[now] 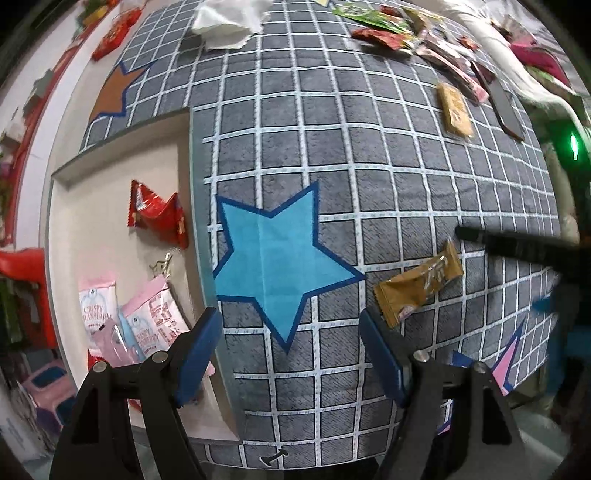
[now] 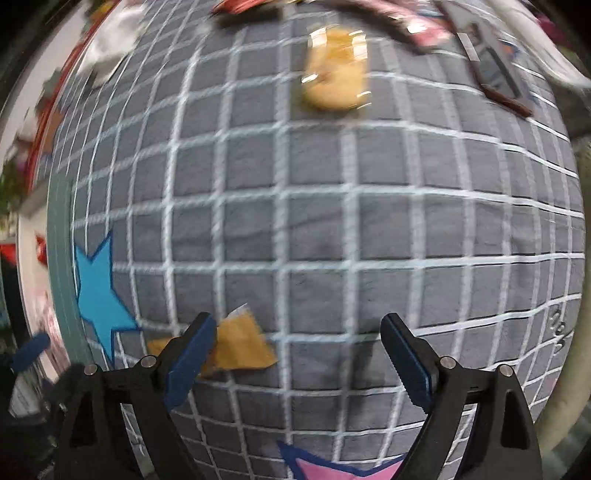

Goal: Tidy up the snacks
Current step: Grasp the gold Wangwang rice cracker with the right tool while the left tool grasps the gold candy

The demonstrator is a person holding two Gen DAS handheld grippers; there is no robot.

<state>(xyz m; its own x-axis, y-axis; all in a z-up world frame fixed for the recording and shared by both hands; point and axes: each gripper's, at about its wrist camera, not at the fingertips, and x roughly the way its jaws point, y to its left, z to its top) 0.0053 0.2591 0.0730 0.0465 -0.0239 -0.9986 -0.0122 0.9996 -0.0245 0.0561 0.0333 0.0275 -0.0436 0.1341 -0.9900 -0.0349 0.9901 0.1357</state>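
Observation:
A gold snack packet (image 1: 417, 288) lies on the grey checked cloth (image 1: 332, 166), just right of the blue star (image 1: 273, 262). My left gripper (image 1: 290, 354) hangs open over that star with nothing between its fingers. In the blurred right wrist view, my right gripper (image 2: 299, 354) stands open and points down at the cloth (image 2: 314, 229). The gold packet (image 2: 240, 343) lies flat beside its left finger, partly behind it, and no pad presses on it. One black finger of the right gripper (image 1: 517, 247) shows in the left wrist view, just beyond the packet.
A white tray (image 1: 110, 177) left of the cloth holds a red packet (image 1: 155, 214) and pink packets (image 1: 155, 321). Far across the cloth lie a tan cracker packet (image 1: 454, 110), a dark long packet (image 1: 502, 107) and a heap of mixed snacks (image 1: 406, 33). A white cloth (image 1: 229, 22) lies at the far edge.

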